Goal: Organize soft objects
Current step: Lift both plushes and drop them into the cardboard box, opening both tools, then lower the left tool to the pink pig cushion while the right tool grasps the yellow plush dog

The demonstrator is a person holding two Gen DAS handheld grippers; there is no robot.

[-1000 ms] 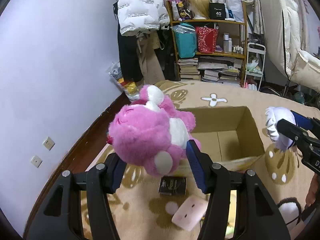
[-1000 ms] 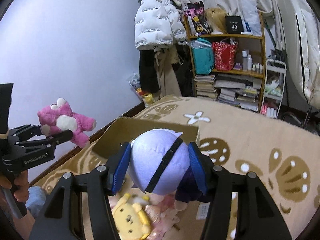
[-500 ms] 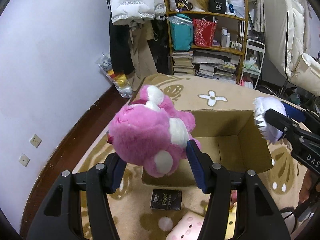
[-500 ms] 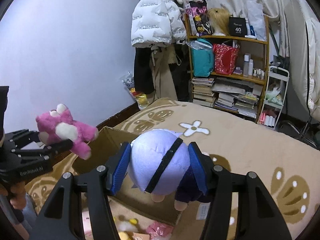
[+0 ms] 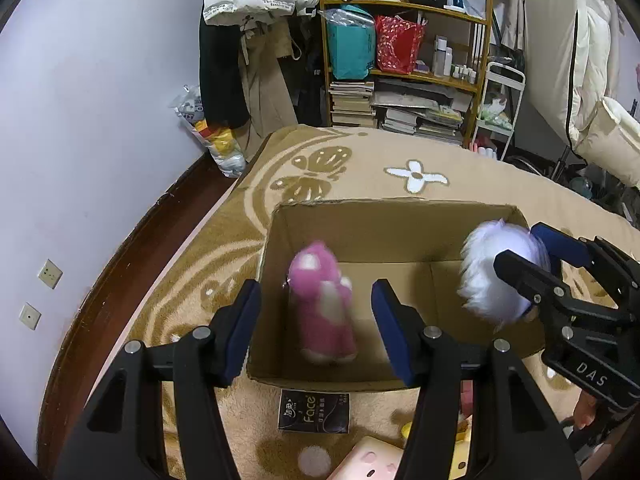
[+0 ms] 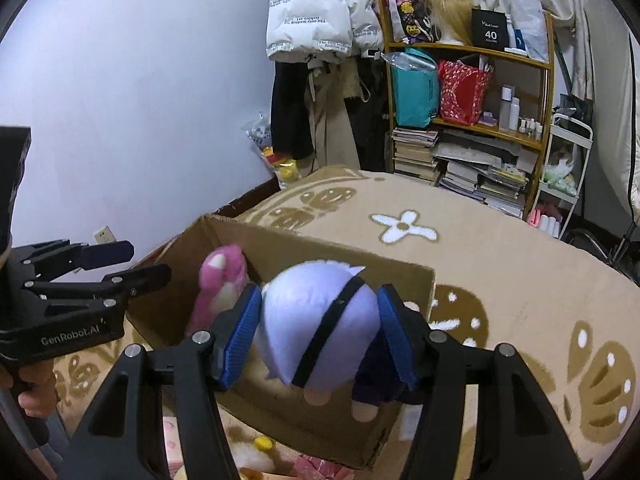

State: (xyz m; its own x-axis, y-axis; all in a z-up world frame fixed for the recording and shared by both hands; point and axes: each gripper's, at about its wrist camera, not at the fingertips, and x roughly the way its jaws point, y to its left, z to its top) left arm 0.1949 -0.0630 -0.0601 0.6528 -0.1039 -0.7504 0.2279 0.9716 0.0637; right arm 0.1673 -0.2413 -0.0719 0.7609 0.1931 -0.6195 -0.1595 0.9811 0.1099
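An open cardboard box sits on the tan rug. A pink plush bear, blurred, is inside the box against its left side, free of any grip. My left gripper hovers open over the box's near edge, its blue pads clear of the bear. My right gripper is shut on a doll with lavender hair and a black band, held above the box's right side.
A black packet, a pink soft item and a yellow plush lie on the rug in front of the box. A crowded shelf and hanging coats stand behind. A purple wall runs along the left.
The pink bear has left the left gripper's pads and dropped into the box. Both grippers moved forward and down over the box; the right one kept its doll.
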